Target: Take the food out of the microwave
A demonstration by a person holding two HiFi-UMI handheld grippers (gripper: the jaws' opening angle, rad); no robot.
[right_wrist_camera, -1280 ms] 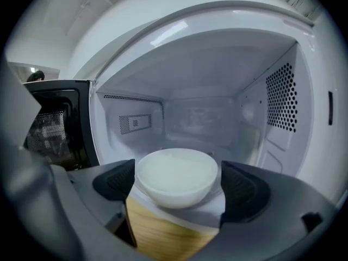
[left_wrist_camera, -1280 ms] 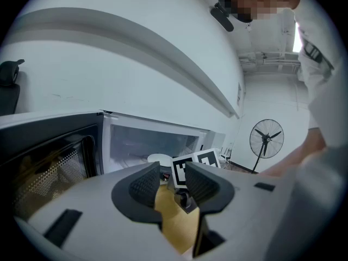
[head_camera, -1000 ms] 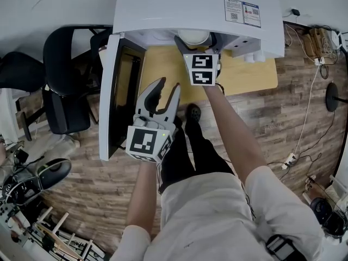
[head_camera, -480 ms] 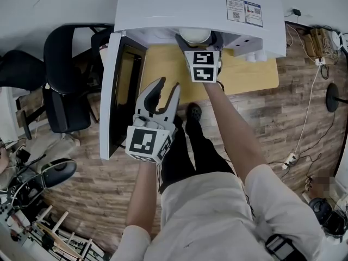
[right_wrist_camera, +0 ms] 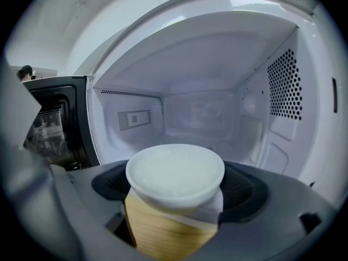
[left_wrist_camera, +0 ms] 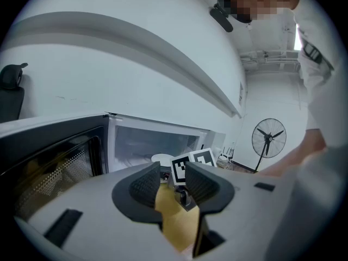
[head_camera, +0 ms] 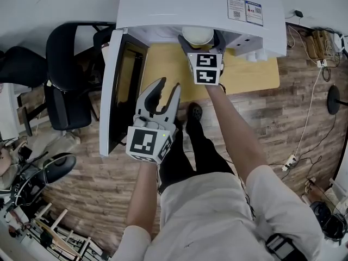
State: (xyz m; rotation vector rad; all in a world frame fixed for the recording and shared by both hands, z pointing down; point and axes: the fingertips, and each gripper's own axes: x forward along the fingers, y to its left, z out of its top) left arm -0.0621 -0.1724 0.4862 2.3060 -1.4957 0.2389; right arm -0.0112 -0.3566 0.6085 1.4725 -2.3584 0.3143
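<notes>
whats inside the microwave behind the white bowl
In the microwave, only a bare white back wall, sides and ceiling show, with vent holes on the right. The white bowl covers most of the cavity floor, so that part can't be checked.

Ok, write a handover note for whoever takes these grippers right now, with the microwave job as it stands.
Right tongs: shut on the round white bowl of pale food, held at the mouth of the white microwave.
Left tongs: open, empty, in front of the open microwave door.
Done: door open, bowl gripped.
Left: draw the bowl fully clear, then probably set it on the light wooden table below.
</notes>
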